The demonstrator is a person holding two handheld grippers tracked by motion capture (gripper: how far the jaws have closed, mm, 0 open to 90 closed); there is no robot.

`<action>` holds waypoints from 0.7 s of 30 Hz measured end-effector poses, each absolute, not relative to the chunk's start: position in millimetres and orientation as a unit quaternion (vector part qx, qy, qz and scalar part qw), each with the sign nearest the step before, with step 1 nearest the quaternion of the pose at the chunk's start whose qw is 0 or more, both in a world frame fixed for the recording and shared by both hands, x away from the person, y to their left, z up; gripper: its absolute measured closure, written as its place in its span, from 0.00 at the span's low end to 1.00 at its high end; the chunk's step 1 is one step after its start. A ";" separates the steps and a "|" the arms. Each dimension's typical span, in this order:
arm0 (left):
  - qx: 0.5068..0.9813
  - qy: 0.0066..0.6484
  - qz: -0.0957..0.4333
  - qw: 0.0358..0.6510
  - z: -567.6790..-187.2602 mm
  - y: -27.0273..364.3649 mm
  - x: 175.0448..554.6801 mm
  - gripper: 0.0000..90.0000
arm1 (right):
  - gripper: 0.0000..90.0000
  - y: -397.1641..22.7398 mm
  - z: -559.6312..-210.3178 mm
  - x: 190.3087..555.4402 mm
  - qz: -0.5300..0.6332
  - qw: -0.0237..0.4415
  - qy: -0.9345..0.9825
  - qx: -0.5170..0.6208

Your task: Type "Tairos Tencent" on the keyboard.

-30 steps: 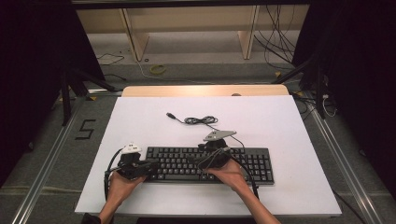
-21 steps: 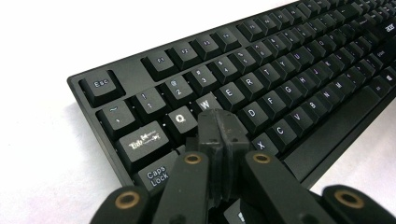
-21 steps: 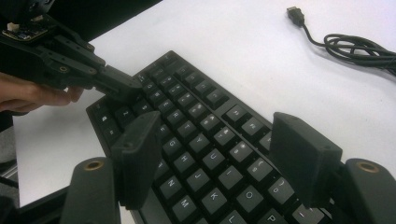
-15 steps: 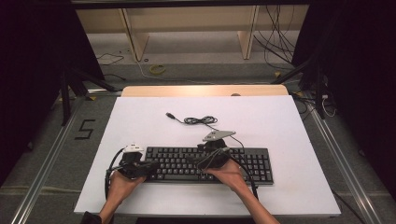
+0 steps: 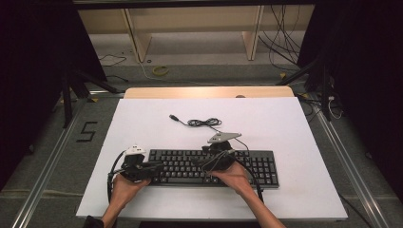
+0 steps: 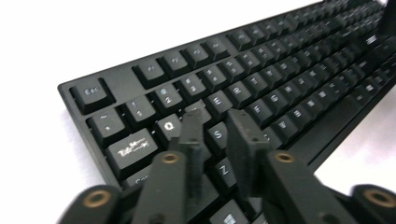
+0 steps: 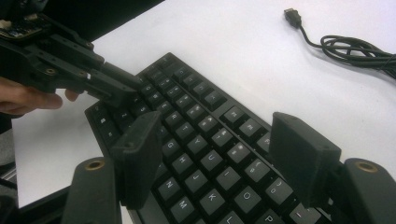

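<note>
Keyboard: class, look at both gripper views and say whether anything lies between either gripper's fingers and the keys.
Nothing visible does. The left gripper is right over the keyboard near its left end, and the right gripper, fingers wide apart, hangs over the keys with open space beneath.

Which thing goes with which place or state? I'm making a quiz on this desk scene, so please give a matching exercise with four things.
Things:
1. keyboard
2. USB cable
3. left gripper
4. right gripper

Places or states:
A. jaws spread wide, above the keys right of the middle
B. coiled on the white board, behind the keyboard
C. jaws a little apart, nothing between them, over the keys near Q and S
D. black, lying flat along the near side of the white board

Pairs: 1-D, 2-B, 3-C, 4-A
</note>
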State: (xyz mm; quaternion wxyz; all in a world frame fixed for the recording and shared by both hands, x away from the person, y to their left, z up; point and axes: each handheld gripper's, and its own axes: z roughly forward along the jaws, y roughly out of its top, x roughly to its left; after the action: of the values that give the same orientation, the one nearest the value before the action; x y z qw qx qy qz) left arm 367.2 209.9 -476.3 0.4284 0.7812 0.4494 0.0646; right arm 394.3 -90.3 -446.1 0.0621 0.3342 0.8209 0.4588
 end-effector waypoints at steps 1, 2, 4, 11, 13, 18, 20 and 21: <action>0.778 0.451 0.064 0.433 -475.3 209.7 366.6 0.78 | 0.40 -90.3 -446.2 394.3 0.459 0.062 0.821 0.334; 0.775 0.450 0.065 0.438 -474.5 209.7 366.0 0.73 | 0.40 -90.0 -446.2 394.2 0.459 0.062 0.821 0.334; 0.772 0.448 0.064 0.447 -472.9 210.0 365.0 0.66 | 0.41 -90.0 -446.3 394.4 0.460 0.062 0.821 0.334; 0.762 0.447 0.065 0.463 -469.5 209.9 362.1 0.52 | 0.47 -89.8 -446.2 394.5 0.461 0.062 0.821 0.331; 0.761 0.446 0.065 0.467 -468.7 209.9 361.5 0.48 | 0.49 -89.2 -446.6 394.5 0.460 0.061 0.821 0.332; 0.754 0.448 0.061 0.476 -467.3 210.2 359.7 0.44 | 0.55 -88.1 -447.7 395.0 0.458 0.059 0.822 0.332; 0.754 0.446 0.062 0.478 -466.6 210.6 359.2 0.43 | 0.57 -87.8 -448.1 395.3 0.458 0.058 0.823 0.331; 0.754 0.446 0.062 0.479 -466.4 210.6 359.0 0.43 | 0.58 -87.6 -448.4 395.5 0.457 0.059 0.824 0.330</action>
State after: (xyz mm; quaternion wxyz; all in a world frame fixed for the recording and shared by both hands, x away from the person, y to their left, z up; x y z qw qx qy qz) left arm 359.0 210.6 -466.4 0.4787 0.7538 0.4458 0.0623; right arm 395.5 -87.6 -448.4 0.0591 0.3305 0.8238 0.4568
